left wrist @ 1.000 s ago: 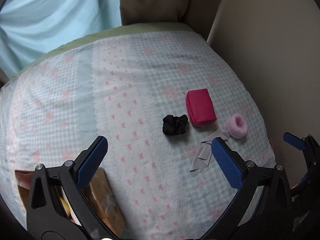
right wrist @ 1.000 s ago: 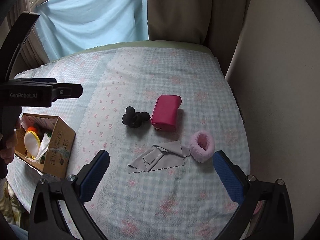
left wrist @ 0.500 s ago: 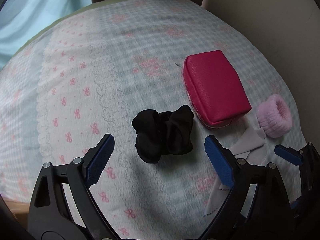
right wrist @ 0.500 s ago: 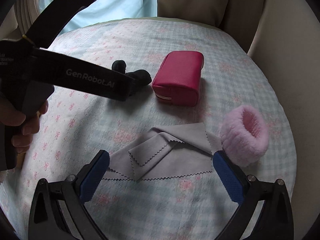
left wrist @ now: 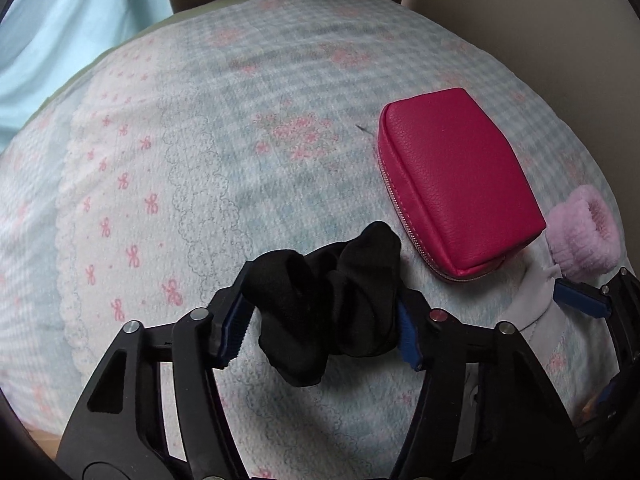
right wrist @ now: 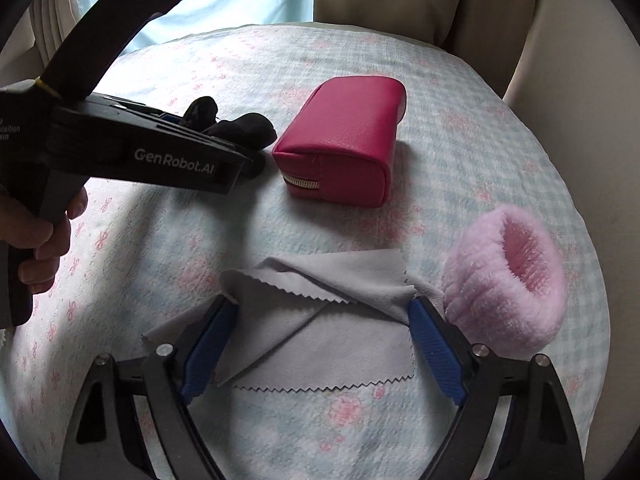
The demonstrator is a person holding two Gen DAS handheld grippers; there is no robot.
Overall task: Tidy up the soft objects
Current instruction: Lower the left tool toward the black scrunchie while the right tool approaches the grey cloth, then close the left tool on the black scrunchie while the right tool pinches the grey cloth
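A: Left tongs (left wrist: 320,326) are clamped on the black scrunchie (left wrist: 326,304), one blue pad on each flank, the fabric bunched up between them. It's a middle grip, so the loose folds hang over both sides instead of trailing from one end.

B: And it sits just left of the pink pouch (left wrist: 456,184) on the checked cloth covering the worktop (left wrist: 208,184). I can't say whether it is lifted clear of the cloth or touching it.

A: Over to the right tongs (right wrist: 320,344). They're spread wide, straddling the grey cleaning cloth (right wrist: 320,320), pads down at its left and right edges. Nothing pinched there yet, by my reading.

B: That wide stance makes sense: a thin flat cloth gives nothing to bite, so closing in from both edges should ruck it up into a ridge worth grabbing.

A: The cloth is folded over itself, zigzag edges showing, and its right corner tucks under the fluffy pink band (right wrist: 508,280), which stands on its side touching the right pad's outer face.

B: That's the risk I'd call: a squeeze might drag the band along with it.

A: The pouch lies zip-end toward the right camera, apart from the grey cloth. Two pieces handled at once, two waiting; the sorting looks early.
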